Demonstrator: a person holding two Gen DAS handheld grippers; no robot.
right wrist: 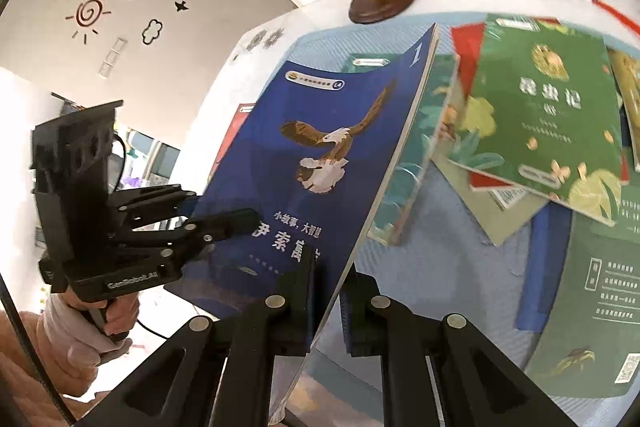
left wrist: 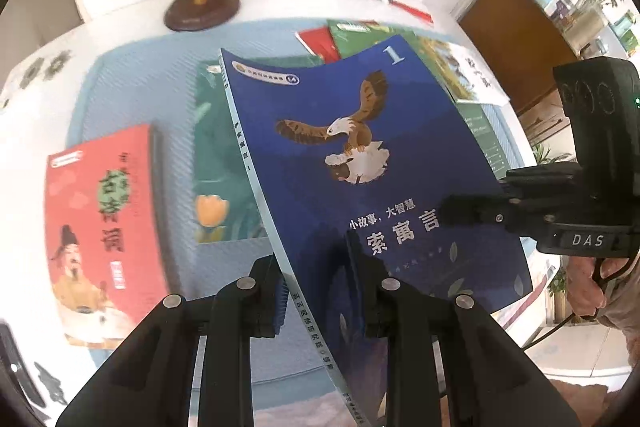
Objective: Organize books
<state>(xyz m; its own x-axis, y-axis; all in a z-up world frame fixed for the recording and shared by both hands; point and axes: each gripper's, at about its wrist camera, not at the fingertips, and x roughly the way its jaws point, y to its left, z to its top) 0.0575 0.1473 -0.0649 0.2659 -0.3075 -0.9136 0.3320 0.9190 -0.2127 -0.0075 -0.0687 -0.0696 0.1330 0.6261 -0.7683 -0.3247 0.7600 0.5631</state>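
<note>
I have the blue eagle book (left wrist: 360, 163) raised above the pale blue mat (left wrist: 132, 91), over the loose books lying there; my left gripper (left wrist: 320, 291) pinches its spine edge near the bottom, my right gripper (right wrist: 326, 291) pinches the opposite open edge; it looks a thin, light paperback, and the cover bows between the two grips, so I judge it floppy and glossy-slick; holding nearer the spine should keep it from sagging.
</note>
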